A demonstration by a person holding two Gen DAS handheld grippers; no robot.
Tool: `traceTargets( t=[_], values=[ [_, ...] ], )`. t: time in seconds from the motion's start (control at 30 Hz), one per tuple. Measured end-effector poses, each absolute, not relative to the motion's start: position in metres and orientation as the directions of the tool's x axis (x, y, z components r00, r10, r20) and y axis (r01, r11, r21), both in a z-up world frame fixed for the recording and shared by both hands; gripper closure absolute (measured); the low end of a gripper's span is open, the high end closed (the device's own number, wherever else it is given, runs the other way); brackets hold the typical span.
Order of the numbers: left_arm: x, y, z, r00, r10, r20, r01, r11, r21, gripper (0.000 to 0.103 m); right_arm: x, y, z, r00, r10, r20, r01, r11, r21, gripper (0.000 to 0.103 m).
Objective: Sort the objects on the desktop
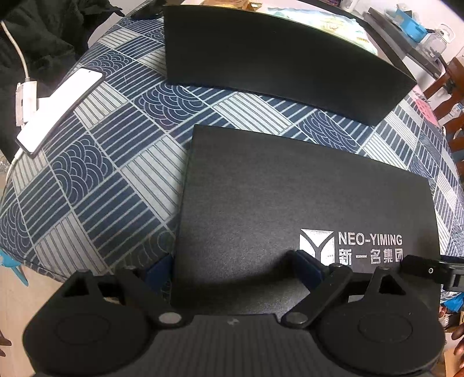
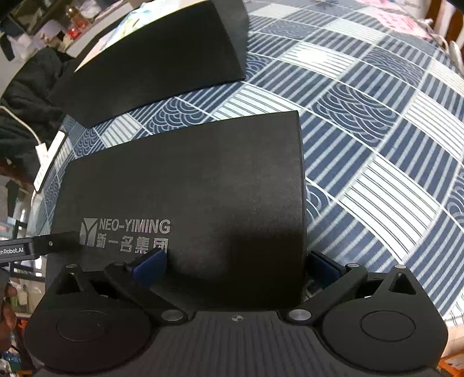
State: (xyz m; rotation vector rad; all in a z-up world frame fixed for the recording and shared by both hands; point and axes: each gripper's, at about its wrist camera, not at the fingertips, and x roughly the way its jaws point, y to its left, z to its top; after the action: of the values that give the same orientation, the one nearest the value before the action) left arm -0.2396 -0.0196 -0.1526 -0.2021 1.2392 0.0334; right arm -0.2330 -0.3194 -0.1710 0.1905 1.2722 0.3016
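A flat black box lid [image 1: 290, 203] printed NEO-YIMING lies on the blue patterned tablecloth [image 1: 101, 174]; it also shows in the right wrist view [image 2: 188, 179]. My left gripper [image 1: 235, 266] straddles the lid's left near corner, one blue pad [image 1: 158, 268] outside its left edge, the other on top. My right gripper [image 2: 235, 264] straddles its right near corner the same way. Both sets of jaws stand wide and grip the lid's edges. The black box base [image 1: 275, 66] stands behind the lid, also in the right wrist view [image 2: 156, 58].
A white phone [image 1: 61, 107] lies at the table's left edge beside a white charger and cable [image 1: 24, 95]. Dark clothing lies beyond it. A shelf with clutter [image 1: 411, 26] and wooden chairs [image 1: 452, 87] stand behind the table. Pink paper [image 2: 391, 17] lies far right.
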Motion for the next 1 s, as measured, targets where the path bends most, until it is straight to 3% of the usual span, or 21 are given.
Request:
traceTargets(
  t=[0.27,0.6,1.0],
  values=[
    [-0.238,-0.004,-0.151,0.360,-0.044,-0.932,-0.167,0.980,-0.110,0.000,-0.223,-0.314,-0.172,0.243,0.354,-0.903,-0.185,0.931,0.315,0.000],
    [-0.229,-0.008,-0.157,0.317,-0.107,-0.942,-0.136,0.978,-0.156,0.000,-0.219,-0.307,-0.169,0.228,0.336,-0.914,-0.233,0.930,0.284,0.000],
    [-0.235,-0.016,-0.133,0.321,-0.073,-0.944,-0.144,0.982,-0.125,0.000,-0.222,-0.307,-0.151,0.244,0.346,-0.906,-0.289,0.918,0.273,0.000]
  ],
)
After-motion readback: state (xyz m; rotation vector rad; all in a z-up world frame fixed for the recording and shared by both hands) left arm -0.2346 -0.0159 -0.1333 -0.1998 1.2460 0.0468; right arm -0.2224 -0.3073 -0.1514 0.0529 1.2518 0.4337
